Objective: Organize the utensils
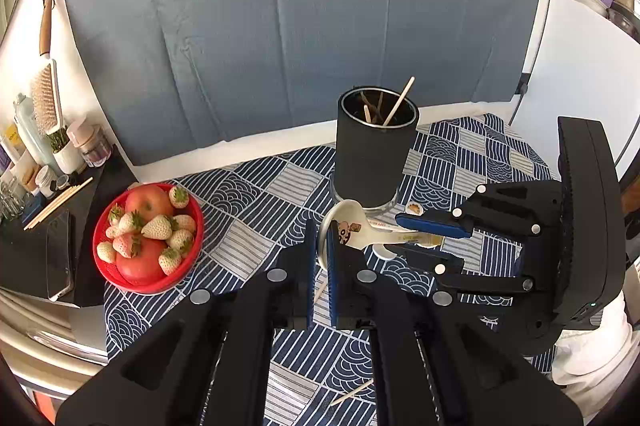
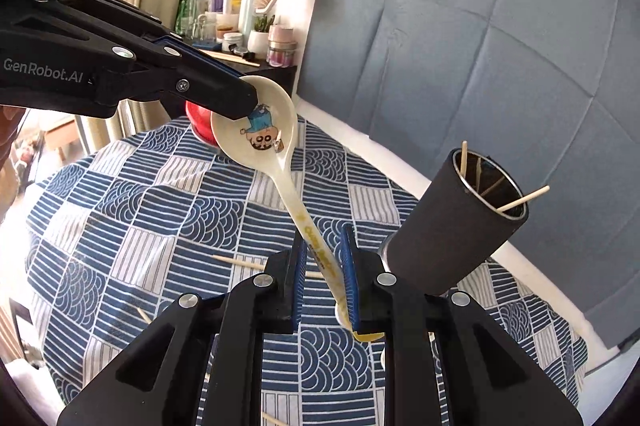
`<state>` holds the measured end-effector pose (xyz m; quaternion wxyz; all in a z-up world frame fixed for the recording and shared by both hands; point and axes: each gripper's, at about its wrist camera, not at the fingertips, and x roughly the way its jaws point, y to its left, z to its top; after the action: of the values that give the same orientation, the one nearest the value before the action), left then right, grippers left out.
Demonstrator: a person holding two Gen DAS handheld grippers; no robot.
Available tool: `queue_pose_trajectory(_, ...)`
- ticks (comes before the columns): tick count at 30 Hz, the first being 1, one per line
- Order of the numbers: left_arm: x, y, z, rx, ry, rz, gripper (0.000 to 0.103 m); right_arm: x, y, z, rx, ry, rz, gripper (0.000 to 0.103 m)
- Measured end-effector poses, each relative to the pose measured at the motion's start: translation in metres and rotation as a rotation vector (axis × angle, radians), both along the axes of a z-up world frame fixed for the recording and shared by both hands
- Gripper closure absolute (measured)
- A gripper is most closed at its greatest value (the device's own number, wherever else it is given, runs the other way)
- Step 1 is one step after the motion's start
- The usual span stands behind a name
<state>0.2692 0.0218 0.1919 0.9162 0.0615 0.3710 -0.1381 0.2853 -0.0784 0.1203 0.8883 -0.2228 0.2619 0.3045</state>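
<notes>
A white ceramic spoon (image 1: pixel 352 232) with a cartoon print hangs above the patterned tablecloth (image 1: pixel 260 202), held at both ends. My left gripper (image 1: pixel 320 266) is shut on the rim of the spoon's bowl. In the right wrist view the left gripper (image 2: pixel 240 102) comes in from the upper left onto the spoon (image 2: pixel 276 154). My right gripper (image 2: pixel 324 238) is shut on the handle; from the left wrist it shows as the right gripper (image 1: pixel 400 235) reaching in sideways. A black utensil holder (image 1: pixel 372 154) (image 2: pixel 452 226) with several wooden sticks inside stands just behind the spoon.
A red bowl of strawberries and apples (image 1: pixel 148 238) sits at the cloth's left edge. Loose wooden sticks (image 1: pixel 352 392) (image 2: pixel 236 260) lie on the cloth under the grippers. A dark side shelf with bottles and jars (image 1: pixel 48 162) stands left. A grey backdrop (image 1: pixel 300 26) hangs behind.
</notes>
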Motion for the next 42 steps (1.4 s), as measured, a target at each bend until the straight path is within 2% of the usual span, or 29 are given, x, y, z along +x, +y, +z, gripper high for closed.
queue_pose_trajectory(10,0.016,-0.014,0.037,0.040,-0.062,-0.020,0.098,0.019,-0.011,0.033,0.036,-0.061,-0.019,0.087)
queue_pose_trajectory(20,0.057,-0.038,0.057,0.039,-0.091,-0.068,0.097,0.055,-0.035,0.050,0.054,-0.103,-0.079,0.087)
queue_pose_trajectory(28,0.095,-0.058,0.076,0.064,-0.121,-0.100,0.097,0.097,-0.053,0.060,0.135,-0.107,-0.117,0.087)
queue_pose_trajectory(34,0.129,-0.075,0.073,0.104,-0.110,-0.095,0.096,0.130,-0.058,0.050,0.193,-0.131,-0.158,0.088)
queue_pose_trajectory(39,0.153,-0.086,0.056,0.124,-0.064,-0.123,0.096,0.151,-0.064,0.035,0.258,-0.060,-0.163,0.089)
queue_pose_trajectory(42,0.163,-0.089,0.048,0.123,-0.039,-0.127,0.095,0.155,-0.063,0.026,0.265,-0.034,-0.163,0.089)
